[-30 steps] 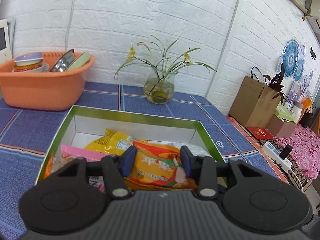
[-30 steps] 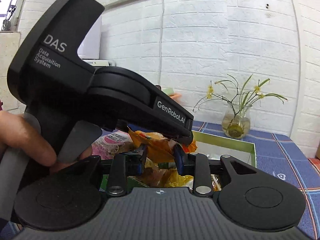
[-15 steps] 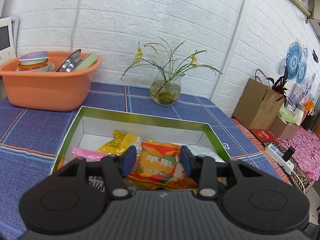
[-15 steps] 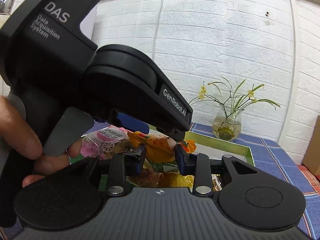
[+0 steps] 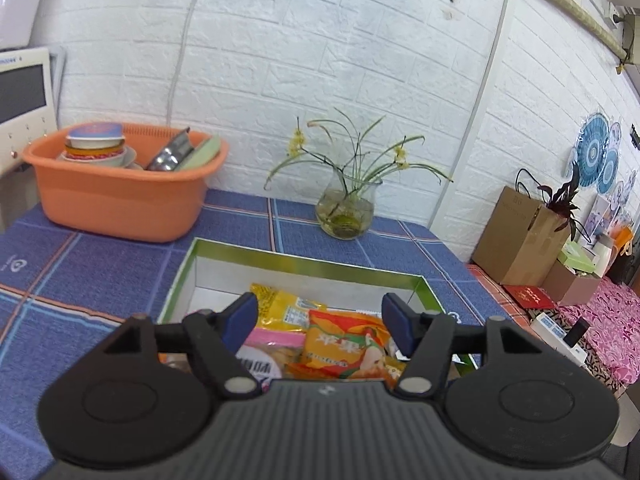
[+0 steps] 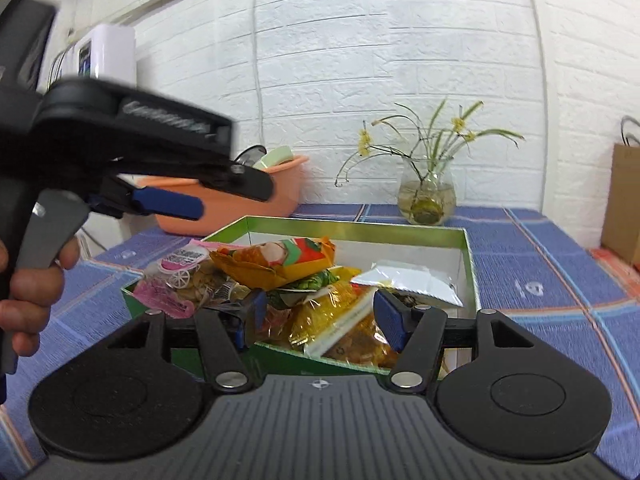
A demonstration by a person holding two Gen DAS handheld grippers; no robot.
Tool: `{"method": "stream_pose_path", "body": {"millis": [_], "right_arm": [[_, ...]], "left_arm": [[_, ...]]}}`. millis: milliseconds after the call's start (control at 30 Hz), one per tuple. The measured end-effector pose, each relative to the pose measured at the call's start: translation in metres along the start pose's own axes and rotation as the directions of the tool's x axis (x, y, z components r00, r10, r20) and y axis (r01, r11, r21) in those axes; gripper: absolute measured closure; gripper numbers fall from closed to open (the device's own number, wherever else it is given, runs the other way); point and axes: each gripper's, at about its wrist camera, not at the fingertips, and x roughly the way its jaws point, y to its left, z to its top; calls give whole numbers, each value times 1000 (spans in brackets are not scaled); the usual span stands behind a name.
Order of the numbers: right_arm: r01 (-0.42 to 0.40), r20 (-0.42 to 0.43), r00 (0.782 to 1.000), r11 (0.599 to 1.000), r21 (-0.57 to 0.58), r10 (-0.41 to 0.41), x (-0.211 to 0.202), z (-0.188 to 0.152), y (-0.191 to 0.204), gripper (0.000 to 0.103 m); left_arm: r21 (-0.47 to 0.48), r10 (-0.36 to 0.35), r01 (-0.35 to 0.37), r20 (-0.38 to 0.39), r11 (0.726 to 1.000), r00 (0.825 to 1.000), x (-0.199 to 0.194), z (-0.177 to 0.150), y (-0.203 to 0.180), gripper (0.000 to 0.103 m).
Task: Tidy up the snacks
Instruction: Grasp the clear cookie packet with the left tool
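**Now both grippers hang open over the snack box**

Evidently the snacks point(image 6: 280, 264) are heaped inside the green box point(image 5: 304, 260) on the surface, an orange packet point(image 5: 344, 344) topmost. The left hand-held gripper point(image 5: 320, 320) and right hand-held gripper point(image 6: 320, 312) are spread wide, empty, probably choosing.

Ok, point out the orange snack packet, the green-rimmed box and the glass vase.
orange snack packet point(image 5: 340, 344), left wrist view, middle of its printed front.
green-rimmed box point(image 6: 352, 225), right wrist view, far rim.
glass vase point(image 5: 346, 210), left wrist view, its rounded belly.
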Motion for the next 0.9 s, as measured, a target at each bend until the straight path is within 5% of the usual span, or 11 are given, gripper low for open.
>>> {"method": "stream_pose_path", "body": {"millis": [133, 300, 500, 633, 767, 900], "right_arm": [[-172, -58, 982, 976, 131, 180, -42, -6, -19, 4], [-350, -158, 916, 927, 135, 369, -94, -34, -22, 4], [-345, -337, 875, 936, 70, 348, -118, -74, -1, 4], [-344, -357, 861, 932, 116, 362, -119, -84, -2, 7], [-323, -354, 865, 934, 150, 356, -114, -86, -1, 38], [-310, -343, 863, 925, 219, 371, -107, -87, -5, 49]], "left_arm": [[19, -10, 11, -19, 1000, 1000, -35, -15, 2, 34], [1, -16, 16, -95, 1000, 995, -88, -77, 14, 32], [-33, -22, 15, -202, 999, 979, -136, -137, 17, 31], [-37, -74, 66, -287, 997, 955, -149, -163, 11, 30], [-54, -137, 126, -339, 991, 931, -144, -179, 1, 30], [-42, -150, 145, -339, 989, 929, -137, -184, -8, 30]]}}
